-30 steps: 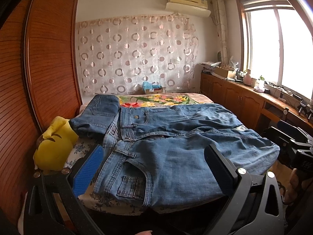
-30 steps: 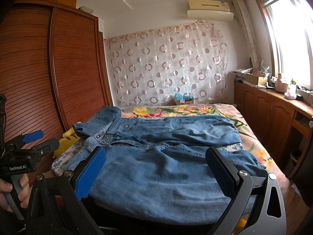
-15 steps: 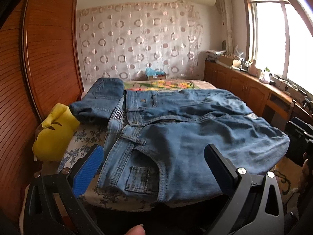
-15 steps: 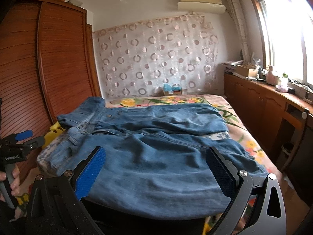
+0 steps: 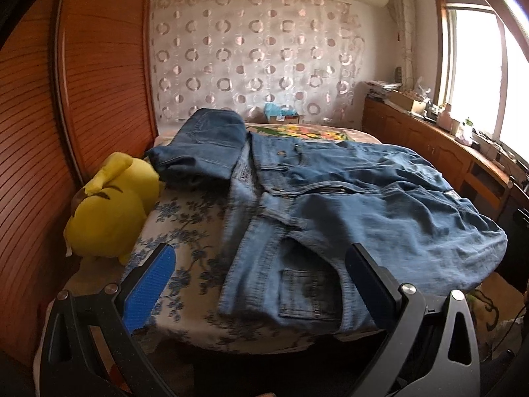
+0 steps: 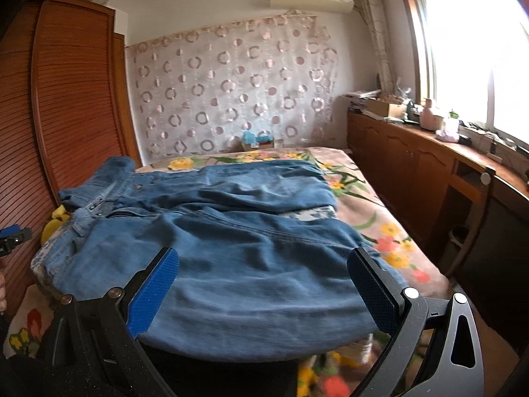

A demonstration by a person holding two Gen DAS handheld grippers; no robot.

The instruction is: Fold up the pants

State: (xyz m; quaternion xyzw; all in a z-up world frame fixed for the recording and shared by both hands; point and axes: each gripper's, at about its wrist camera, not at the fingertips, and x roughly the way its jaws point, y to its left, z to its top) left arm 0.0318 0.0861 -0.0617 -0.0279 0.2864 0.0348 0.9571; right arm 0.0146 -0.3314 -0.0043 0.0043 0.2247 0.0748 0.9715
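Observation:
Blue denim pants [image 5: 347, 205] lie spread across the bed, waistband to the left, legs running right and draping over the near edge. They also show in the right wrist view [image 6: 231, 248]. A folded denim piece [image 5: 201, 149] sits at the far left by the waistband. My left gripper [image 5: 261, 264] is open and empty, hovering near the back pocket at the bed's near edge. My right gripper [image 6: 261, 271] is open and empty above the leg part. The left gripper's tip [image 6: 11, 236] shows at the left edge of the right wrist view.
A yellow plush toy [image 5: 109, 208] lies on the bed's left corner beside the wooden wardrobe [image 5: 99, 66]. The floral bedsheet [image 6: 380, 228] shows to the right. A wooden cabinet [image 6: 429, 165] with clutter runs under the window. A small box [image 5: 281, 117] sits at the bed's far end.
Both grippers have moved closer to the bed and tilted down toward the pants. The left view has shifted left; the right view has shifted right. Both stay open.

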